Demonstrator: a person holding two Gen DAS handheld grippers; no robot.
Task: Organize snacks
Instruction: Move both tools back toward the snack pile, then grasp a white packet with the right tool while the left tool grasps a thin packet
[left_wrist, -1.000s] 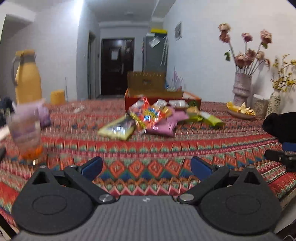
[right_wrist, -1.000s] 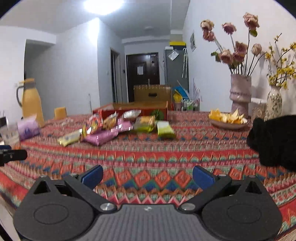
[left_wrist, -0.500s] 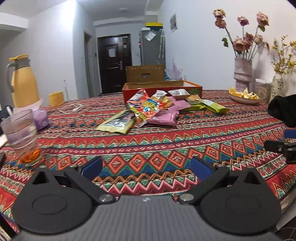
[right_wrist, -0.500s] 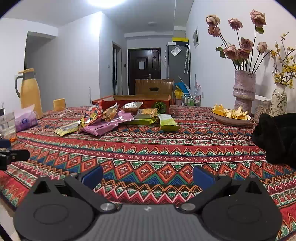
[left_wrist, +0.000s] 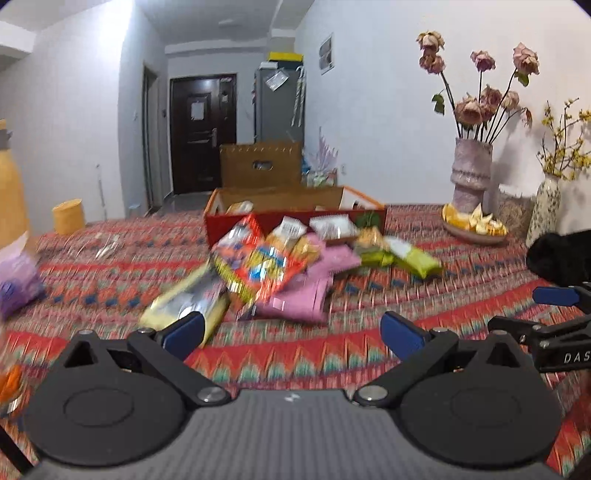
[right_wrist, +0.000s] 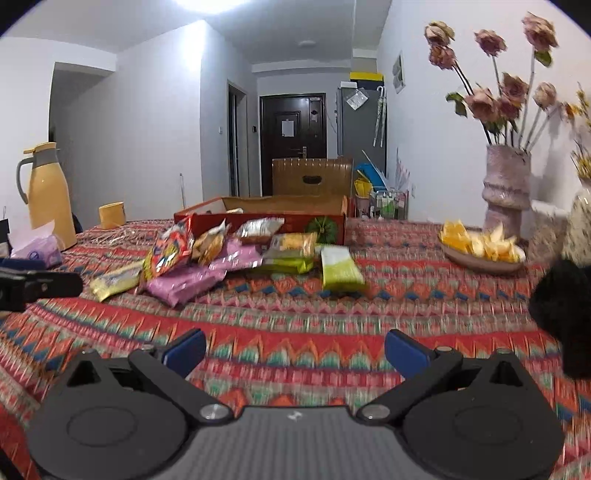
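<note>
A table covered with a red, zigzag-patterned woven cloth (right_wrist: 295, 306) fills both views. Toward its far side stands a shallow red cardboard box with an open top (right_wrist: 266, 218), and a loose pile of snack packets lies just in front of it — a red foil bag (left_wrist: 258, 264) propped on pink wrappers (right_wrist: 184, 282), a pale yellow packet (left_wrist: 184, 306) at the near left edge of the pile, and a lime-green packet (right_wrist: 340, 271) off to the right. A few packets lean against the box's front wall. A yellow thermos jug (right_wrist: 46, 192) stands at the far left, a bowl of orange peel (right_wrist: 480, 251) at the right. The left gripper (left_wrist: 291, 328) and right gripper (right_wrist: 295, 349) both hover above the cloth short of the pile — blue-padded fingers spread wide, nothing between them.
</note>
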